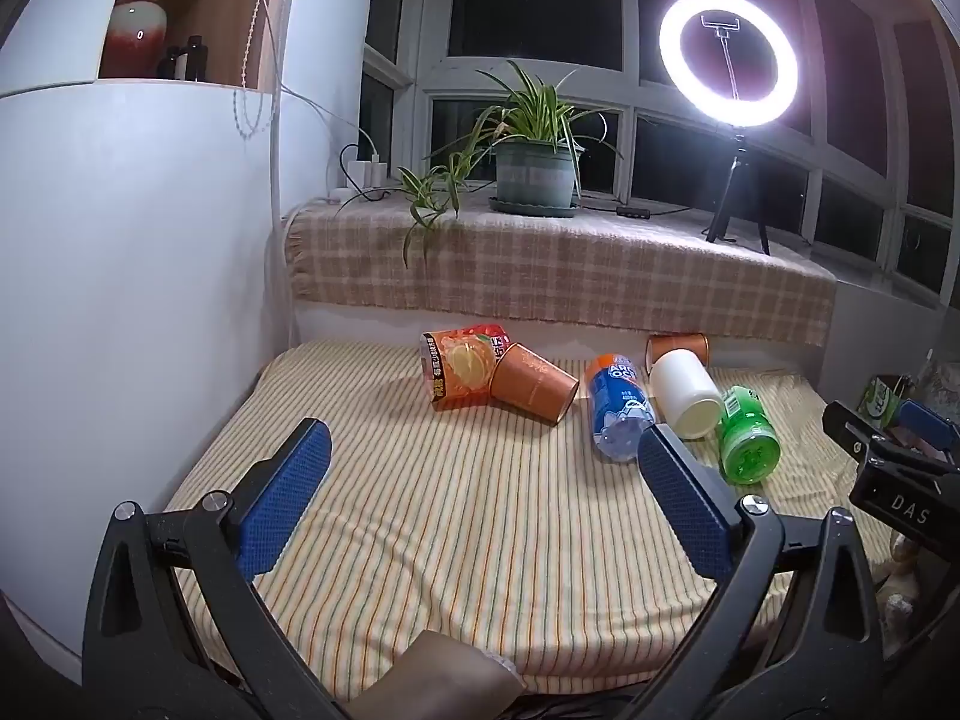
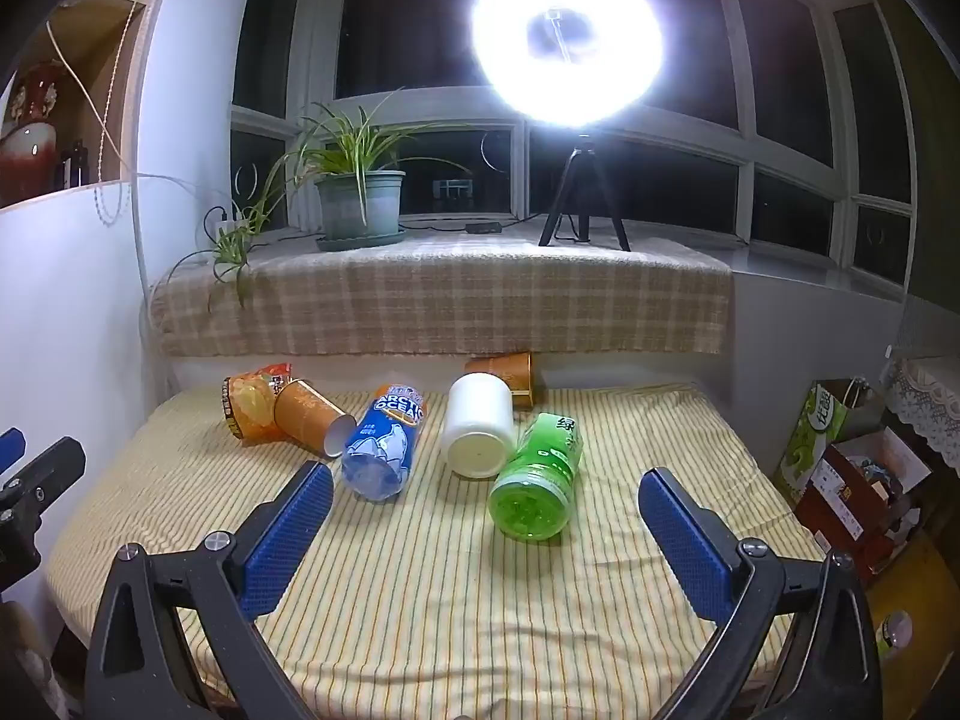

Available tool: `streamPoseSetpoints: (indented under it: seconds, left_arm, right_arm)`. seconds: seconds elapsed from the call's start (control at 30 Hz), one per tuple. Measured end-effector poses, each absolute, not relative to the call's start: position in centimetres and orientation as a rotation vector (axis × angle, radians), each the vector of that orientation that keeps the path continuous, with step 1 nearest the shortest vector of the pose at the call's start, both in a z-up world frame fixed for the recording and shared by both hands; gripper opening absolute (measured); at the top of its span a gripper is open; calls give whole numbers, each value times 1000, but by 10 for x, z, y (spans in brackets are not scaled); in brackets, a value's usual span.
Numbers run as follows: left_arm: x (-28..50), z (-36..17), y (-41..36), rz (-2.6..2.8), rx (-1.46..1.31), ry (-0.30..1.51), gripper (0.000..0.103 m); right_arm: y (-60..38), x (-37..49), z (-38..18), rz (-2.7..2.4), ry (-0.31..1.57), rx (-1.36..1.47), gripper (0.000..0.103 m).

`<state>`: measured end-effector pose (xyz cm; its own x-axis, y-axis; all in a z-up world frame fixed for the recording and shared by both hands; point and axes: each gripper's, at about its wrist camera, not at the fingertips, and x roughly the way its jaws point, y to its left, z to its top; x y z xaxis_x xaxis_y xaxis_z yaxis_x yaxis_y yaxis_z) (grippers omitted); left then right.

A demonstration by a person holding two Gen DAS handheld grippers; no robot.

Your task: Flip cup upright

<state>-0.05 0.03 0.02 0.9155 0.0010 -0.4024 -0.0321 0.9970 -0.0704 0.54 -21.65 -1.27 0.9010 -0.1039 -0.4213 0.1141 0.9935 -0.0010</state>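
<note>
Several cups lie on their sides on the striped table cloth (image 1: 456, 528) (image 2: 456, 588): an orange fruit-print cup (image 1: 459, 369) (image 2: 252, 405), a plain orange paper cup (image 1: 531, 384) (image 2: 309, 414), a blue Arctic Ocean cup (image 1: 618, 405) (image 2: 384, 444), a white cup (image 1: 687, 390) (image 2: 480, 432), a green cup (image 1: 747, 435) (image 2: 537, 480), and an orange cup at the back (image 1: 678, 348) (image 2: 501, 369). My left gripper (image 1: 480, 450) is open and empty, short of the cups. My right gripper (image 2: 486, 498) is open and empty, with the green cup just ahead between its fingers.
A plaid-covered window sill (image 1: 540, 264) (image 2: 444, 300) runs behind the table with a potted plant (image 1: 534, 171) (image 2: 360, 204) and a ring light on a tripod (image 1: 729, 54) (image 2: 567, 42). A white cabinet (image 1: 120, 270) stands left. Boxes and bags (image 2: 840, 468) stand right.
</note>
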Motion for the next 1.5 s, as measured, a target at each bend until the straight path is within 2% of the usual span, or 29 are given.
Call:
streamPoseSetpoints:
  seconds: [1.5]
  left_arm:
    - [3,-5,3,36,-61,414,103]
  right_arm:
    - [-219,12,-16,-103,443,21,103]
